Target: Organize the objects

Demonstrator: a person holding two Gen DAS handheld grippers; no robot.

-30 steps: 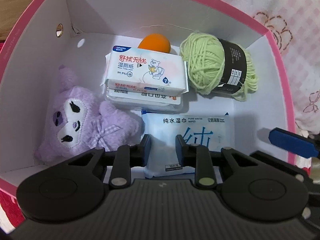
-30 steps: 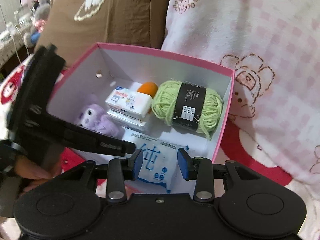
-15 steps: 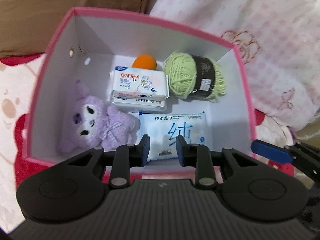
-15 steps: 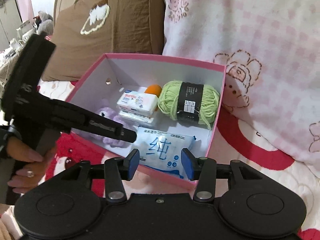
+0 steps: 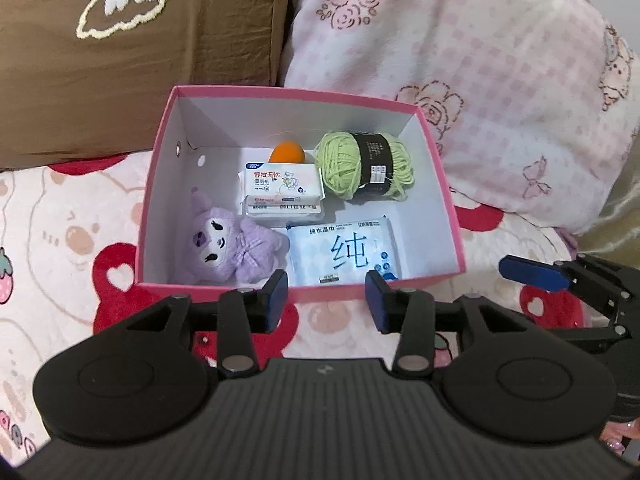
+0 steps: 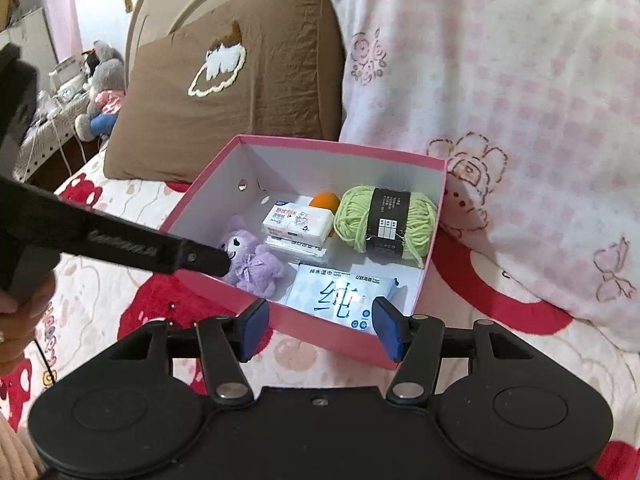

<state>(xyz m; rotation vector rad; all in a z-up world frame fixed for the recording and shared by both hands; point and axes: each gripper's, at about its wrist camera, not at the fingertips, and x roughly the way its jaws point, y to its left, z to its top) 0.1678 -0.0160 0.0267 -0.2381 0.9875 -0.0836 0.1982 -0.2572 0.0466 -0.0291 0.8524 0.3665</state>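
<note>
A pink box [image 5: 450, 200] [image 6: 208, 208] with white walls sits on the bed. Inside lie a purple plush toy [image 5: 228, 240] [image 6: 256, 260], two stacked tissue packs [image 5: 280, 190] [image 6: 298, 222], an orange ball [image 5: 286, 152] [image 6: 325, 201], a green yarn ball [image 5: 364, 164] [image 6: 386, 222] and a blue wet-wipes pack [image 5: 344, 252] [image 6: 340, 296]. My left gripper [image 5: 327, 300] hangs above the box's near wall, its jaws opening with nothing between them. My right gripper [image 6: 320, 326] hovers over the box's near right corner, its jaws also opening and empty.
A brown cushion [image 5: 140, 52] [image 6: 248, 92] and a pink-and-white checked pillow [image 5: 460, 60] [image 6: 500, 100] lean behind the box. The bedsheet [image 5: 60, 220] is white with red bear prints. A hand [image 6: 16, 320] holds the left gripper's handle. Stuffed toys [image 6: 102, 88] sit far left.
Both grippers have risen and pulled back from the box, so it looks smaller. Their jaws have spread wider. The wet-wipes pack stays flat in the box.
</note>
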